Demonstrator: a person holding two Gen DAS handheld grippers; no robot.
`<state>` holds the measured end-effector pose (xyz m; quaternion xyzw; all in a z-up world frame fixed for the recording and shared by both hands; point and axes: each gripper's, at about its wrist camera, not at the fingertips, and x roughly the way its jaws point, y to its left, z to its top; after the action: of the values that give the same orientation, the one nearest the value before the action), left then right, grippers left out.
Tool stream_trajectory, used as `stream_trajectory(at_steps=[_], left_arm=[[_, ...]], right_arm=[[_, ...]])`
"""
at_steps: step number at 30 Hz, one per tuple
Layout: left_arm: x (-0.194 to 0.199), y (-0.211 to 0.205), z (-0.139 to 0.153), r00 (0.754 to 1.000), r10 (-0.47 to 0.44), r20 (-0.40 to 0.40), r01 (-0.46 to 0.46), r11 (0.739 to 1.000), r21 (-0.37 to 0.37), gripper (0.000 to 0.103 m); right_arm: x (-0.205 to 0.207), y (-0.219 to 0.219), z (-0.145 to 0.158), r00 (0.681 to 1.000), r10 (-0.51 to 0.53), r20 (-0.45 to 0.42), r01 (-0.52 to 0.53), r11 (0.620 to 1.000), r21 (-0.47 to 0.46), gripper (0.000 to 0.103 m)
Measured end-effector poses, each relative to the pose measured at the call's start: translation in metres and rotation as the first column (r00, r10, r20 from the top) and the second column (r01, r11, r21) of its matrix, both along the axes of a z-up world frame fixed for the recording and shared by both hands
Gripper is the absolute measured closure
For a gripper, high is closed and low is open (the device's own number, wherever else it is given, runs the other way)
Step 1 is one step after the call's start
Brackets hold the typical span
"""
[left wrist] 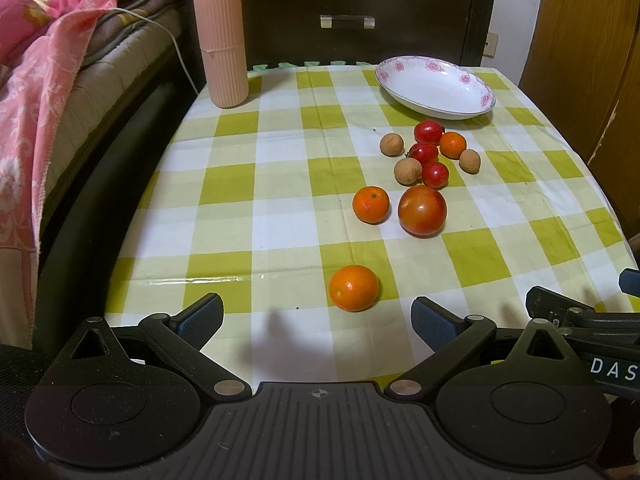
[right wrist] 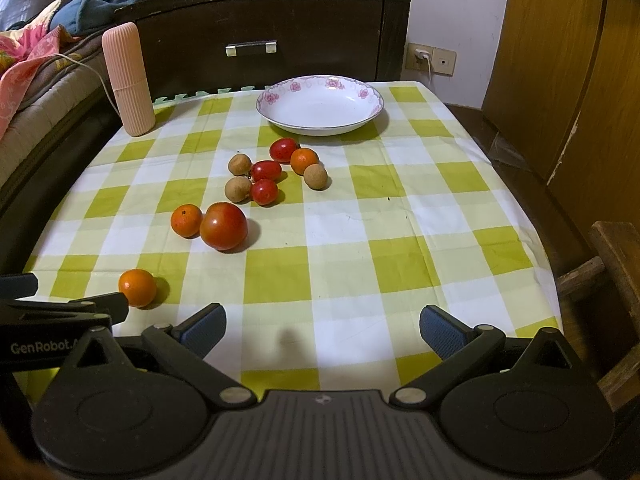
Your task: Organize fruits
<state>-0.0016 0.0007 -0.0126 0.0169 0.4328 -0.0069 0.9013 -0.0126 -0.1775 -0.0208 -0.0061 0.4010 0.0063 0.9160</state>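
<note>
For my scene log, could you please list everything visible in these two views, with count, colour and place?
Oranges: three, orange; one near the front edge, one beside the big tomato, one in the far cluster.
Big tomato: one, red-orange; mid-table.
Small tomatoes: three, red; cluster before the dish.
Longans: three, tan; same cluster.
Dish: one, white with pink flowers; far side, holding nothing.
Tall ribbed container: one, pink; far left corner.
Tablecloth: one, green and white check; over the table.
Bedding: pink, at left.
Cabinet: dark wood, behind.
Left gripper: open, near the front orange.
Right gripper: open, over bare cloth.
</note>
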Motion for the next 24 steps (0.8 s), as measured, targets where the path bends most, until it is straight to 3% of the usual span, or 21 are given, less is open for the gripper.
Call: stream_trajectory(at_steps=[24], left_arm=[[-0.0008,-0.0054,-0.0002,1.000,-0.029,0.001,0.029,0.999,0.026,0.002]], right_arm=[[-0.0037,-0.0026,-0.0028,1.000,0.016,-0.027,-0.015,1.000,0.003,0.001]])
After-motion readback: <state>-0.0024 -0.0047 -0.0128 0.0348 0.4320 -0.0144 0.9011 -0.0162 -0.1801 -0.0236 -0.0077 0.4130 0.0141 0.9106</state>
